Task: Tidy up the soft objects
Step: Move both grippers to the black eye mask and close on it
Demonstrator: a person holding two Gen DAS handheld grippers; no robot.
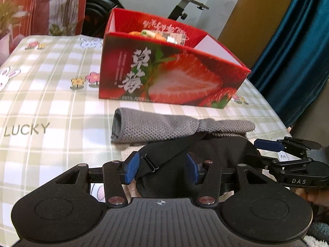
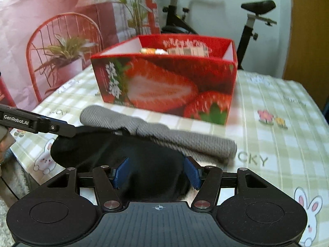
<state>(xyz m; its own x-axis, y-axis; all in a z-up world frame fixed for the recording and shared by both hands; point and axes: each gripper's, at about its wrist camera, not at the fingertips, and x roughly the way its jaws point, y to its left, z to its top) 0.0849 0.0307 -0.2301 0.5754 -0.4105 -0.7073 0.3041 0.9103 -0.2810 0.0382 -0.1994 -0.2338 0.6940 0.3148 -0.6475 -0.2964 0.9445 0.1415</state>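
Observation:
A black eye mask (image 1: 216, 154) with an elastic strap lies near the front edge of the checked bed sheet (image 1: 51, 103). Part of it rests on a pale fluffy cloth. My left gripper (image 1: 162, 168) hangs low over the mask's left end. Its blue pads are apart, with the strap and fabric between them and no visible squeeze. My right gripper (image 2: 157, 173) is over the mask (image 2: 92, 150) at its other end, jaws also apart around black fabric. A rolled grey knit towel (image 1: 174, 125) lies just behind the mask. Each view shows a finger (image 1: 267, 145) of the other gripper.
A red strawberry-print box (image 1: 174, 76) stands open-topped behind the towel (image 2: 164, 135), with several items inside. An exercise bike (image 2: 257, 16) and a printed backdrop (image 2: 61, 30) stand beyond the bed. A blue curtain (image 1: 298, 51) hangs at the right.

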